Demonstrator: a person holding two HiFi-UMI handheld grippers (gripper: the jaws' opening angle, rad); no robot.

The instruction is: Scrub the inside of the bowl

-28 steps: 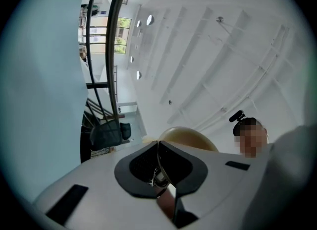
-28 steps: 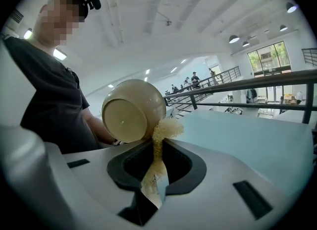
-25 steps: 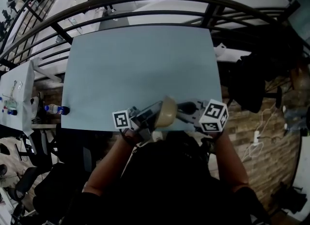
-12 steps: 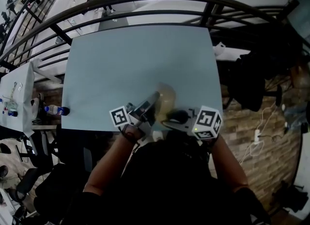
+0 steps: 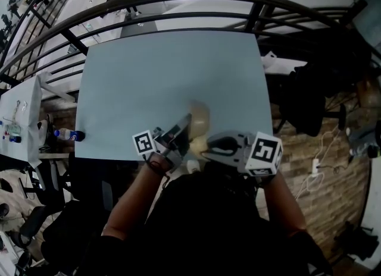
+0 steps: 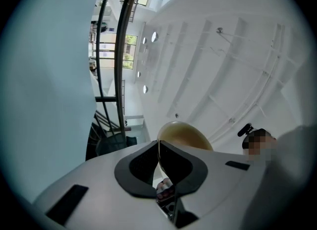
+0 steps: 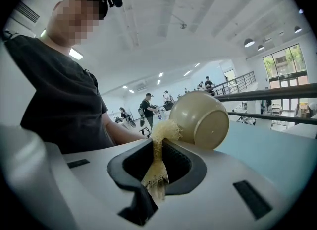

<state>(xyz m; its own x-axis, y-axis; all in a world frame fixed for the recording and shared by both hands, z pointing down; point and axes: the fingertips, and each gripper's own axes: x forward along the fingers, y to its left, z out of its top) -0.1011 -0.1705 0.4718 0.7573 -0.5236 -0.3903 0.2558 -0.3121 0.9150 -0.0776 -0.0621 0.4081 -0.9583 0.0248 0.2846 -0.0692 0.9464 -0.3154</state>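
The left tool [image 6: 159,148] is pressed shut on the thin rim of the tan bowl [image 6: 184,135], holding it up, tipped on its side. In the head view the bowl [image 5: 199,119] hangs over the near edge of the pale blue counter [image 5: 155,84], between the two tools.

The right tool [image 7: 159,149] pinches a yellowish fibrous scrubber [image 7: 157,172]. The scrubber's frayed end lies against the bowl [image 7: 200,119] near its rim. In the right gripper view the bowl shows its outside and base. The person's dark shirt [image 7: 59,95] fills the left of that view.
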